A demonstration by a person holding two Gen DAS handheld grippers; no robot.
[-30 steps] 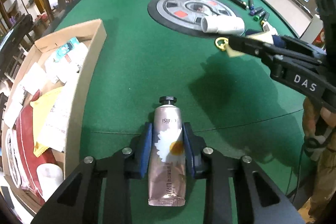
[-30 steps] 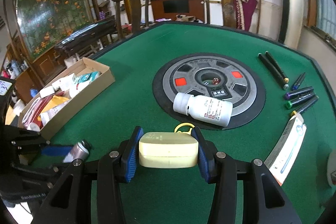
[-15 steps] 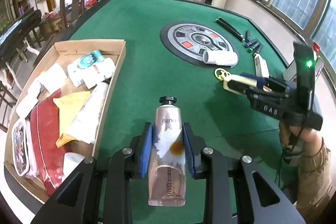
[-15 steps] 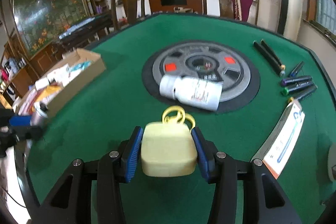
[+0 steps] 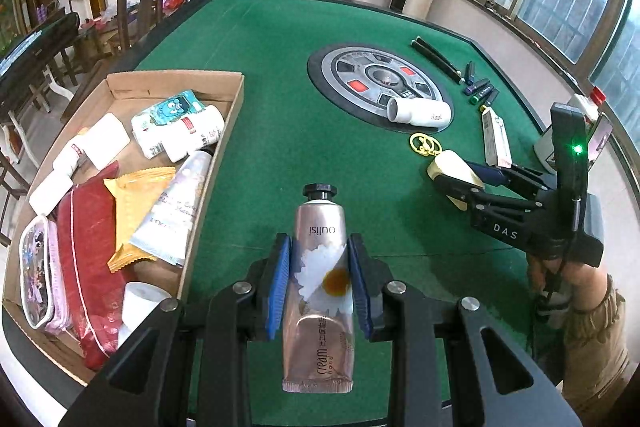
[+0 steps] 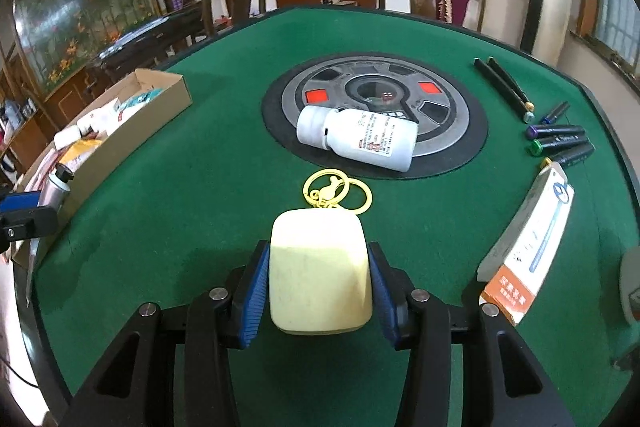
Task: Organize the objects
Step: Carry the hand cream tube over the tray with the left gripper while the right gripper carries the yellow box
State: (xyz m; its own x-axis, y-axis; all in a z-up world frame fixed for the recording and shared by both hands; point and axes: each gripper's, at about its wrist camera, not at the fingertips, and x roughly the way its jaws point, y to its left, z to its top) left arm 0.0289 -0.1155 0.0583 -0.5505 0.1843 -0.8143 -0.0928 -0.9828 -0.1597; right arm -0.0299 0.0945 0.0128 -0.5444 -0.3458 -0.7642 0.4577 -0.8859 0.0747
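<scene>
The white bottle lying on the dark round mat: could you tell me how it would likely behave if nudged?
The white bottle lies on its side and looks cylindrical, so it would probably roll. Half on the round mat, it may catch on the mat's edge. Whether it is full cannot be told.

My left claw [image 5: 320,279], matt black plastic with ribbed blue rubbery pads, pinches a hand cream tube [image 5: 320,291] of glossy pinkish foil with a black plastic cap, while my right claw [image 6: 318,279] clamps a pale yellow case [image 6: 319,273] that looks smooth, matt and plasticky, its keyrings [image 6: 338,193] shiny yellow. Below lies the matt green felt of the table [image 6: 200,163]. At left sits a plain brown cardboard box [image 5: 224,131]; mid-frame lies a smooth white plastic bottle [image 6: 356,139] with a paper label.
</scene>
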